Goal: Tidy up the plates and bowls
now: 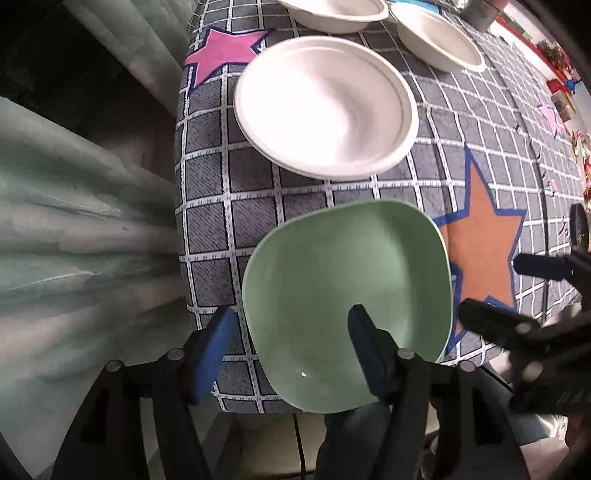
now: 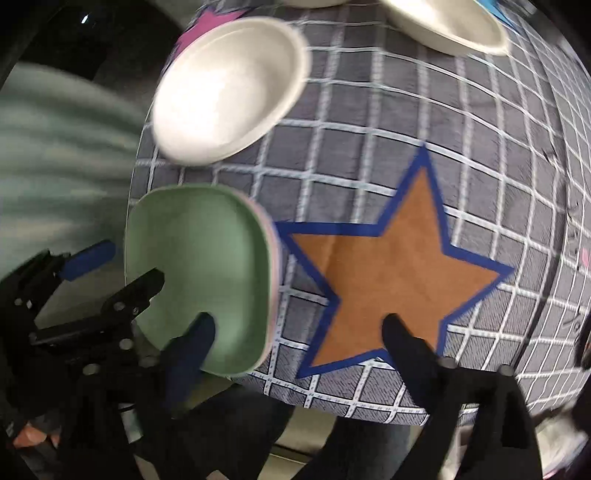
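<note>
Blue-padded fingers [image 1: 218, 354] of the left claw [image 1: 291, 350] fill the bottom of the left wrist view, pointing straight down at the worktop [image 1: 207, 229]. Its jaws stand apart, pressing on nothing: one finger hangs outside the left rim of the green plate [image 1: 343, 295], the other over the plate's inside. The green plate, squarish with rounded corners, lies at the near edge of the worktop and juts a little past it. Beyond it sits a white bowl [image 1: 325, 107], with two more white bowls [image 1: 332, 14] further back. The worktop wears a grey checked cloth with an orange star [image 1: 484, 251] and a pink star [image 1: 221, 51]. Pale green curtain folds [image 1: 74, 240] hang at the left. At the right edge the right claw [image 1: 513, 291] enters, jaws apart.

From the right wrist view, the right claw [image 2: 299, 328] points steeply down, wide open and empty, one finger over the green plate [image 2: 207, 258], the other over the orange star [image 2: 399, 266]. A pink edge shows beneath the plate's right rim. The left claw [image 2: 122, 266] reaches in from the left, astride the plate's rim. A white bowl [image 2: 229, 92] sits beyond, blurred.
</note>
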### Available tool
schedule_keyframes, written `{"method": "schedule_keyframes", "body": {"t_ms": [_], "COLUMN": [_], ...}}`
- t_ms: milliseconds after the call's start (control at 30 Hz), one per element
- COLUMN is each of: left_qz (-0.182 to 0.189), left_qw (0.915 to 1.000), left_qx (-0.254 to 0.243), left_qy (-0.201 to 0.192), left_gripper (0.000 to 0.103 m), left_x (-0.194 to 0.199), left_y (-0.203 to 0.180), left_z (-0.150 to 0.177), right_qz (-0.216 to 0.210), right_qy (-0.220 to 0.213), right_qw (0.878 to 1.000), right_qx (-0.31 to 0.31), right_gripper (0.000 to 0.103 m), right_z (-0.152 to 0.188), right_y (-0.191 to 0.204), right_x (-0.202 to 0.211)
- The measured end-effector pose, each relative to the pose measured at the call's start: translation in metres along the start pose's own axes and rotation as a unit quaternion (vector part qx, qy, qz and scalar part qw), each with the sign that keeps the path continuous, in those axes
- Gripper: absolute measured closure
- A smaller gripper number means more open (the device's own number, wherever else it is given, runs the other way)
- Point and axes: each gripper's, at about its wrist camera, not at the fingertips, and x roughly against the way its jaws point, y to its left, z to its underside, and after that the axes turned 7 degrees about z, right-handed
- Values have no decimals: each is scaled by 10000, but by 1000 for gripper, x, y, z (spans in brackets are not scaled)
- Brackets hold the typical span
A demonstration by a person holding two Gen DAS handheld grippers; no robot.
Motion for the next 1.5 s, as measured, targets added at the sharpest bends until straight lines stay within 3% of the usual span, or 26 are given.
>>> {"method": "schedule_keyframes", "body": {"t_ms": [433, 667, 733, 767, 1000, 1367, 1467, 1500], "left_qz": [261, 475, 550, 572, 601, 564, 453, 413], "left_qw": [9982, 9968, 9962, 9959, 9953, 9969, 9970, 9970], "left_qx": [-538, -631, -650, -680, -682, -191, -192, -158], "left_qy": [-43, -110, -151, -177, -334, -521, -599, -635], "left_gripper": [28, 28, 28, 28, 28, 24, 23, 23], "left_x": [14, 30, 34, 35, 33, 41, 44, 44], "left_y": [-34, -55, -67, -69, -55, -37, -31, -27], "left_z": [-26, -46, -55, -59, -60, -68, -73, -75], "right_qz": [146, 237, 252, 252, 320, 345, 323, 317], "right_qy": [253, 252, 214, 214, 65, -65, -142, -168], "right_qw": [9923, 9888, 9873, 9873, 9865, 9901, 9889, 9886], "right_qx": [-1203, -1449, -1554, -1554, -1603, -1363, -1440, -1459], "right_gripper": [9, 9, 9, 9, 9, 9, 9, 4], "right_z": [38, 56, 58, 58, 36, -3, -23, -28], "right_y": [-85, -124, -160, -160, -183, -207, -195, -198], "right_x": [-8, -2, 5, 5, 22, 43, 45, 47]}}
